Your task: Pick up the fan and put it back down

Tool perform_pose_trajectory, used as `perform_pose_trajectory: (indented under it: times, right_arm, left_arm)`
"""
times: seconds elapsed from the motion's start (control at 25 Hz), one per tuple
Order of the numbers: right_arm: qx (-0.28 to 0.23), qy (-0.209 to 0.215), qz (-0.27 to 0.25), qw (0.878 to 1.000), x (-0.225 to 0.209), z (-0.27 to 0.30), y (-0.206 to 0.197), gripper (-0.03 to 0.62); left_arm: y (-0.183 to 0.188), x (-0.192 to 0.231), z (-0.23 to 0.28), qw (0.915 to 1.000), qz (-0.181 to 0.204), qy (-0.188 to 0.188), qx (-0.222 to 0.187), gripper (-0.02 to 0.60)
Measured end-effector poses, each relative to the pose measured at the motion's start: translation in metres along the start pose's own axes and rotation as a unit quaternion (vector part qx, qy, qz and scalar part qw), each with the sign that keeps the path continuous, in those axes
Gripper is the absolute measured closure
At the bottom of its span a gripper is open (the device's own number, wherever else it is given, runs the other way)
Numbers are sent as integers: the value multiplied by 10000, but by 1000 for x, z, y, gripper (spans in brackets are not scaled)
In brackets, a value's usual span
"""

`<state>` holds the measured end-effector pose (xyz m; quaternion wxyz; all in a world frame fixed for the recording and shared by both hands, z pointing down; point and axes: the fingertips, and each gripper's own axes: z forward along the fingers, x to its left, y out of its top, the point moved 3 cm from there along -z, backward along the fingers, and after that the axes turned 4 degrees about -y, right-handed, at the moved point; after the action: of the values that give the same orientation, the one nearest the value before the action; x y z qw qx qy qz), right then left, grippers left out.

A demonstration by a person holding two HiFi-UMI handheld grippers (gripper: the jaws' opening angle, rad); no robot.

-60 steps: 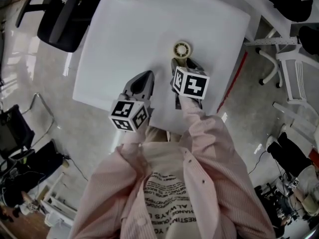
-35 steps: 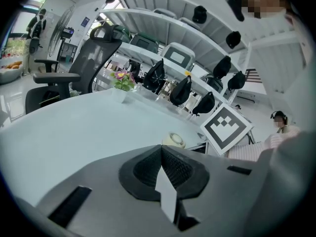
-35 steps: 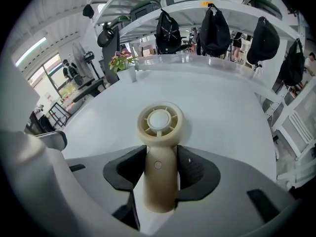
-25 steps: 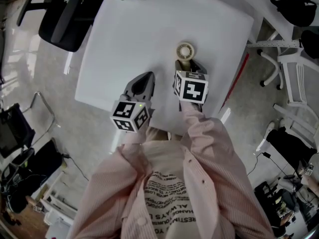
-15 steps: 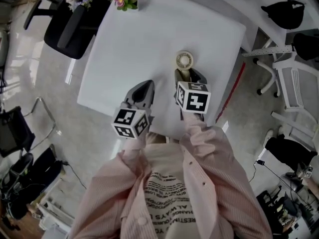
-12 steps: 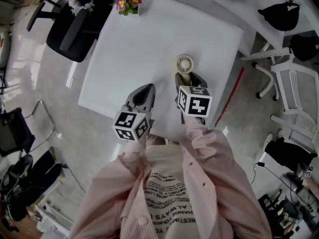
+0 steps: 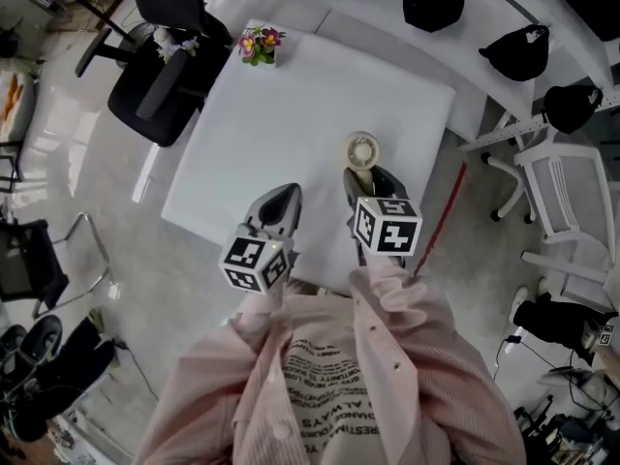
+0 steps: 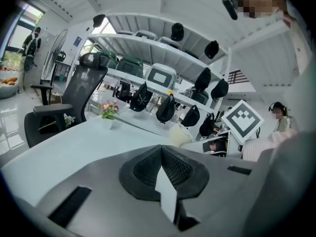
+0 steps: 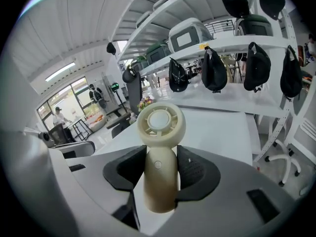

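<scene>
Fan (image 7: pixel 361 150) handle sits clamped between the dark pads of the right tool (image 7: pixel 368 176). The jaws stand wide only because the thick cream handle fills the gap. In the right gripper view the round ribbed head of the fan (image 9: pixel 159 125) juts out past the jaw tips, its face turned toward the camera. The left tool (image 7: pixel 284 194) hangs to the left of the fan, apart from it, with its jaws pressed together on nothing. Beyond the fan stretches the white surface (image 7: pixel 291 105), with a small pot of flowers (image 7: pixel 260 44) at the corner well away from the fan.

The fan appears to be held clear of the surface, so the picking-up half of the job looks done or nearly so. What remains is the return. That calls for lowering the fan gently, without twisting the handle in the pads, until it rests on the surface. Only then should the jaws spread, since the heavier head could make the fan drop or roll if it is freed early.
</scene>
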<state>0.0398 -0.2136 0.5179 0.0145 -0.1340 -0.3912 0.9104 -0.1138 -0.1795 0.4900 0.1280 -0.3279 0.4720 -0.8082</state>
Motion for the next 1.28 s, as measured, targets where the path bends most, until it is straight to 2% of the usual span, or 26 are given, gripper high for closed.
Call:
perform_pose_trajectory:
  times: [0.64, 0.8, 1.28]
  right_arm:
    - [-1214, 444, -226, 9914, 0, -85, 65, 411]
    - [-1468, 606, -292, 9869, 1, -101, 73, 410]
    - [-2283, 968, -709, 9662, 11, -154, 102, 410]
  left_arm:
    - [60, -40, -33, 9960, 551, -87, -695, 581]
    - [73, -46, -42, 9943, 550, -72, -909, 580]
    - [106, -60, -73, 9858, 1088, 41, -1281, 581]
